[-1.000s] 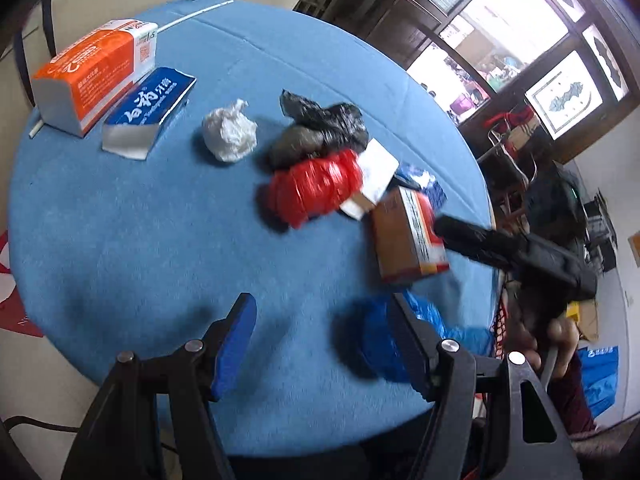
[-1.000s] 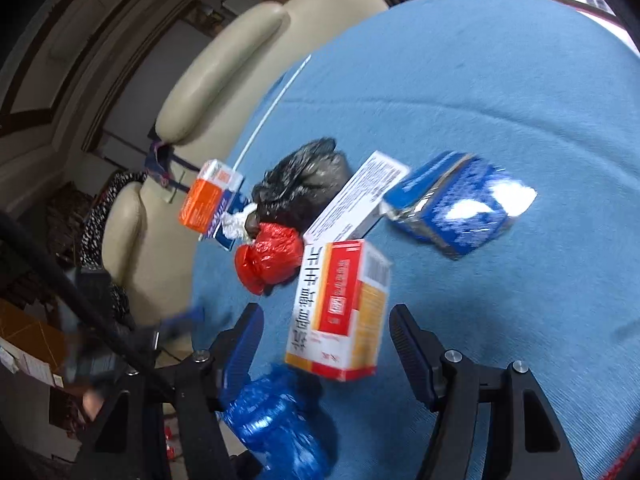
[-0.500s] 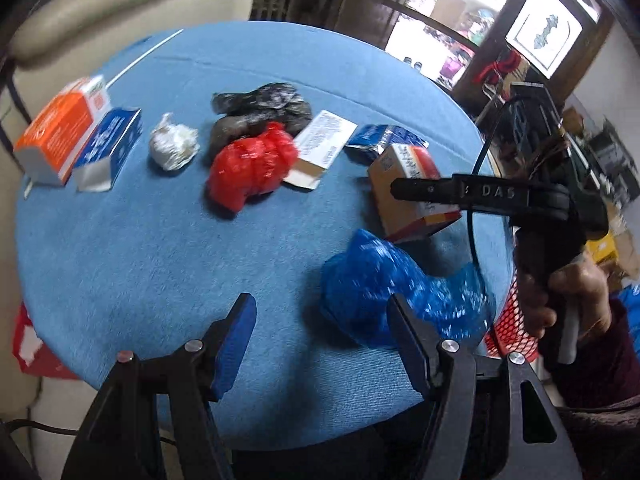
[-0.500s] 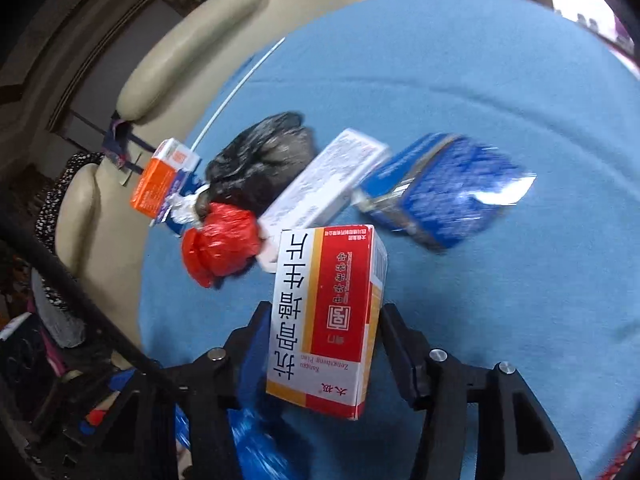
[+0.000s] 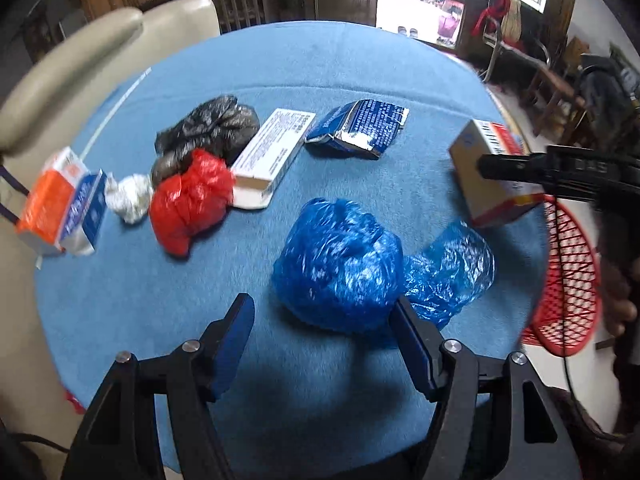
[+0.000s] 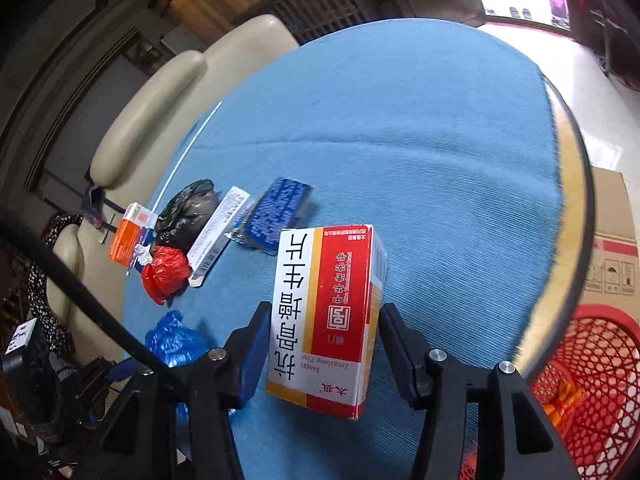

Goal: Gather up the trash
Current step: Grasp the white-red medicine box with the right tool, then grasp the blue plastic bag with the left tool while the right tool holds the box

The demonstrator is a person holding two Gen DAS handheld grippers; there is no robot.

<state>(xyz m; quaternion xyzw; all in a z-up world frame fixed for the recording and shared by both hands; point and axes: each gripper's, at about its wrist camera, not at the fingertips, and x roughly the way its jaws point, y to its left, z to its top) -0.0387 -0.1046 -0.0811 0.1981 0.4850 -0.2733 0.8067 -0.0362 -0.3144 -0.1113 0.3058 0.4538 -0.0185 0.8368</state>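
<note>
The right gripper grips the red-and-white box — carry it level to the red basket — while the left gripper gapes wide.

Red-and-white medicine box, near right: Latin text "Kanggu Zengsheng Pian" under large Chinese characters, printed upside down.
</note>
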